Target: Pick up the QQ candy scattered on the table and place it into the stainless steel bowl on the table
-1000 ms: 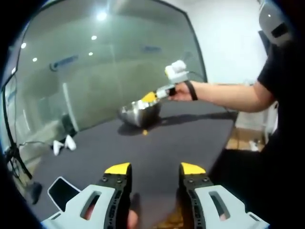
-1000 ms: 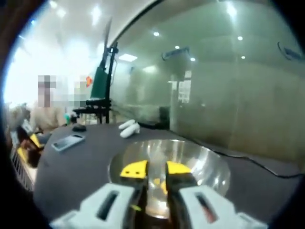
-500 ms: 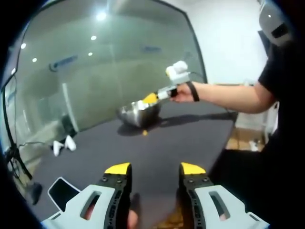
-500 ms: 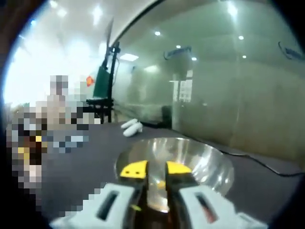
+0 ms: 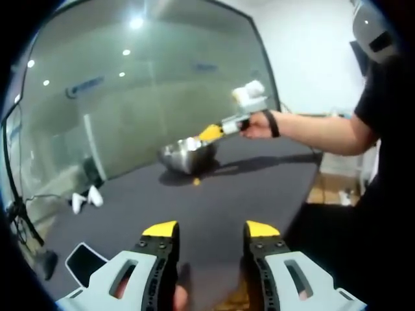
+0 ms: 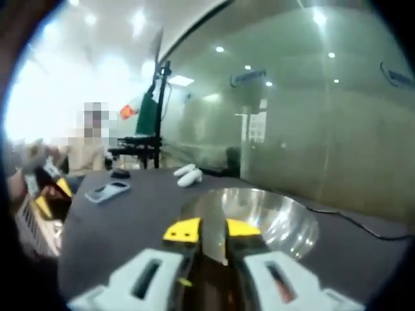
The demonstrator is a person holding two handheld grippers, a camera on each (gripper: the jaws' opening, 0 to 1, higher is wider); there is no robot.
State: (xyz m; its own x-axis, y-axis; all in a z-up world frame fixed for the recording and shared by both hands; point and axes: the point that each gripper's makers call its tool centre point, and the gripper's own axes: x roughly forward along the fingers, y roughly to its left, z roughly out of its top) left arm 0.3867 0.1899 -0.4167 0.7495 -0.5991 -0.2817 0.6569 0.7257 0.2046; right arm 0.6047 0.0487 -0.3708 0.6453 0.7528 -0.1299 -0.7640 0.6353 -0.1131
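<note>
Nearest, left hand-held gripper (image 5: 211,229), jaws wide and empty, above the bare dark surface (image 5: 246,188). Beyond it, one yellow QQ candy (image 5: 196,181) lies on the surface just beside the stainless steel bowl (image 5: 189,155), uncollected. Right hand-held gripper (image 6: 211,230) hovers at the bowl's near rim, jaws narrow; contents indiscernible. Task judged nearly complete

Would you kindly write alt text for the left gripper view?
The left gripper, jaws apart, hangs over a dark table; across it the right gripper reaches above a steel bowl, one orange candy beside it.
</note>
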